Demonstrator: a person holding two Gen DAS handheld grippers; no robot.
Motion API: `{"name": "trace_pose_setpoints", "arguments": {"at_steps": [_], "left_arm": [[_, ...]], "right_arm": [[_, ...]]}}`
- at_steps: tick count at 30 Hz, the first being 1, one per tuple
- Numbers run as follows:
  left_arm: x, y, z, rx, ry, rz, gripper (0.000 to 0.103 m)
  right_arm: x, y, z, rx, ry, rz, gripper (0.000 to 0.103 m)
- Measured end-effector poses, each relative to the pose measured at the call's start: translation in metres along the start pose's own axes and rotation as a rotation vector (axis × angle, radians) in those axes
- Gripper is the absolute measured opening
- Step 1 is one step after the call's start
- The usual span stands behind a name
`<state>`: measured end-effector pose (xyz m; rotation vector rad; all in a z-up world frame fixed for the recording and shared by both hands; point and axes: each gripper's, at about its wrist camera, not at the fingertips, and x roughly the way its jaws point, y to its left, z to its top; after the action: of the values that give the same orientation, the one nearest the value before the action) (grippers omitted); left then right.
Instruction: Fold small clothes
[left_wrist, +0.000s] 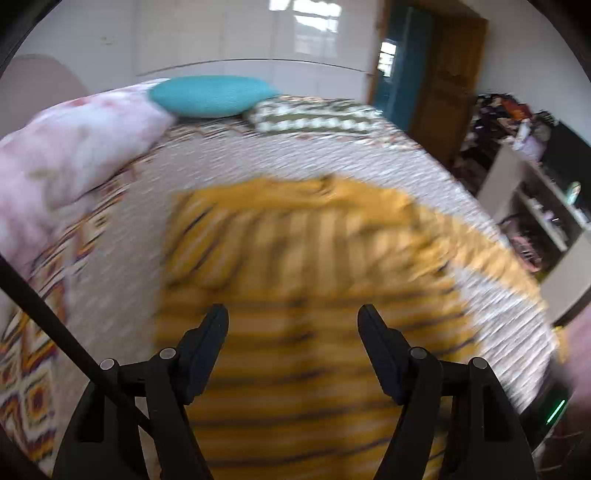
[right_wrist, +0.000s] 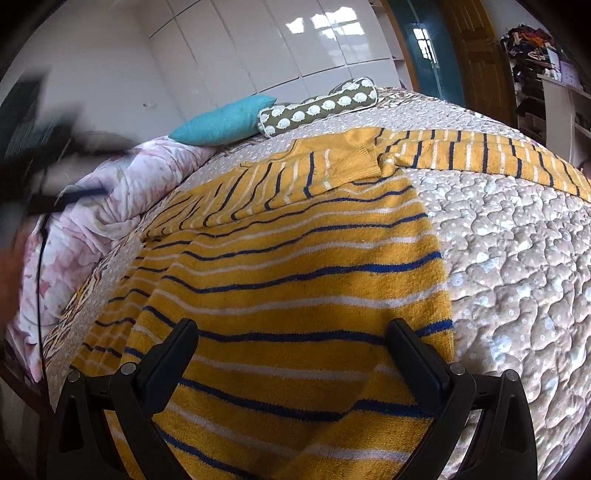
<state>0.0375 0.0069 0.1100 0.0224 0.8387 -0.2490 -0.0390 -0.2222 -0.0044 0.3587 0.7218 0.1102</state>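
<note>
A yellow sweater (right_wrist: 295, 266) with blue and white stripes lies on the quilted bedspread (right_wrist: 517, 258). Its left sleeve is folded across the chest; its right sleeve (right_wrist: 480, 155) stretches out to the right. My right gripper (right_wrist: 291, 332) is open and empty just above the sweater's lower body. My left gripper (left_wrist: 293, 317) is open and empty over the sweater (left_wrist: 303, 266), which is blurred by motion in the left wrist view. The left gripper also shows as a dark blur at the far left in the right wrist view.
A teal cushion (right_wrist: 225, 122) and an olive patterned bolster (right_wrist: 317, 107) lie at the head of the bed. A pink floral duvet (right_wrist: 96, 206) is bunched along the left side. White shelves (left_wrist: 535, 206) and a wooden door (left_wrist: 443, 81) stand right of the bed.
</note>
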Motion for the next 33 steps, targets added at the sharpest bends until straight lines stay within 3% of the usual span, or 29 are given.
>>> {"name": "trace_pose_setpoints", "arguments": {"at_steps": [2, 5, 8, 10, 11, 14, 18, 22, 26, 27, 29, 31, 33], "left_arm": [[0.003, 0.027, -0.034, -0.01, 0.0, 0.069, 0.071], [0.025, 0.057, -0.065, -0.039, 0.045, 0.112, 0.071], [0.047, 0.085, -0.085, -0.135, 0.073, 0.084, 0.073], [0.052, 0.095, -0.093, -0.182, 0.053, 0.045, 0.082], [0.049, 0.098, -0.095, -0.189, 0.039, 0.022, 0.084], [0.048, 0.097, -0.101, -0.175, 0.019, 0.026, 0.086], [0.051, 0.086, -0.1, -0.136, 0.019, 0.07, 0.086], [0.051, 0.085, -0.096, -0.145, 0.011, 0.059, 0.086], [0.052, 0.084, -0.095, -0.135, 0.02, 0.065, 0.087], [0.052, 0.083, -0.095, -0.135, 0.021, 0.065, 0.087], [0.052, 0.084, -0.095, -0.137, 0.019, 0.062, 0.087], [0.052, 0.084, -0.095, -0.139, 0.016, 0.059, 0.087], [0.051, 0.084, -0.095, -0.14, 0.014, 0.058, 0.087]], "right_arm": [[0.002, 0.001, 0.001, -0.01, 0.015, -0.003, 0.103], [0.005, 0.0, 0.002, -0.004, 0.029, 0.004, 0.103], [0.004, -0.004, 0.006, 0.028, 0.058, 0.034, 0.103], [0.004, -0.007, 0.012, 0.035, 0.113, 0.05, 0.103], [0.003, -0.007, 0.017, 0.037, 0.155, 0.044, 0.1], [-0.007, -0.012, 0.044, 0.08, 0.167, -0.002, 0.07], [0.011, 0.0, 0.095, 0.029, 0.118, -0.091, 0.068], [0.069, 0.013, 0.126, -0.039, 0.113, -0.148, 0.067], [0.112, -0.031, 0.131, 0.052, 0.191, -0.235, 0.063], [0.105, -0.048, 0.13, 0.086, 0.17, -0.226, 0.055], [0.079, -0.08, 0.128, 0.16, 0.133, -0.189, 0.052], [0.045, -0.115, 0.12, 0.21, 0.112, -0.322, 0.056], [0.001, -0.167, 0.103, 0.303, 0.077, -0.346, 0.057]]}}
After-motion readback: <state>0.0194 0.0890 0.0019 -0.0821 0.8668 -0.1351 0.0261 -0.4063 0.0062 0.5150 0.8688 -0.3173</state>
